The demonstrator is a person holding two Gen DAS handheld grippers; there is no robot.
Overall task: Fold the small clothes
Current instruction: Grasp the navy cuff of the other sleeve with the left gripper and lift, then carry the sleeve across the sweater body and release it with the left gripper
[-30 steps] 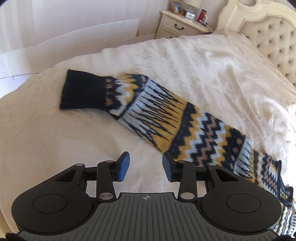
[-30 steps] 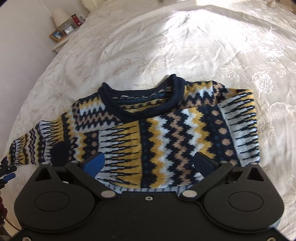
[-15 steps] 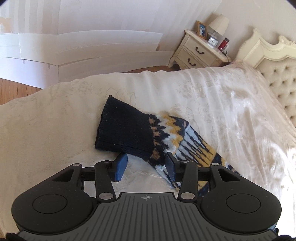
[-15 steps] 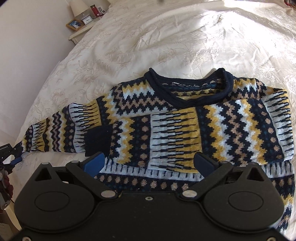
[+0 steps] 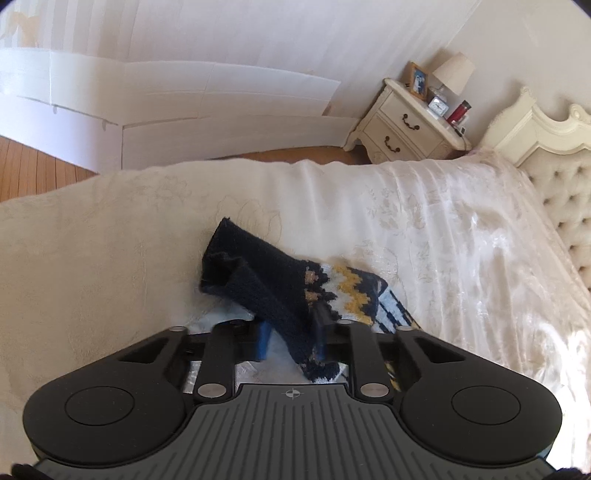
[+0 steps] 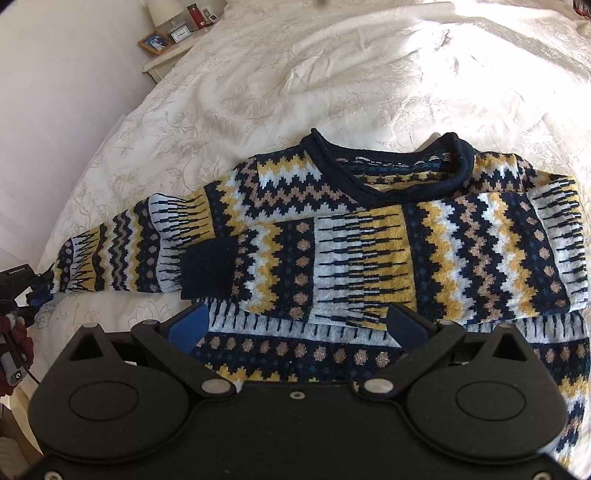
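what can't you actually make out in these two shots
- Left wrist view: the left gripper pinches the navy ribbed sleeve cuff; the patterned knit sweater's body lies behind the housing.
- Right wrist view: the sweater hem is hidden under the open right gripper; its collar label is too small to read.
- Bedside clock: face too small.

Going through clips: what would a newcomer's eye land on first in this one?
The bold zigzag-patterned sweater spread flat on the cream bedspread, with one sleeve already folded across its chest. Next, the left tool pinching the other sleeve's dark cuff at the bed's edge, while the right tool hangs open above the hem.
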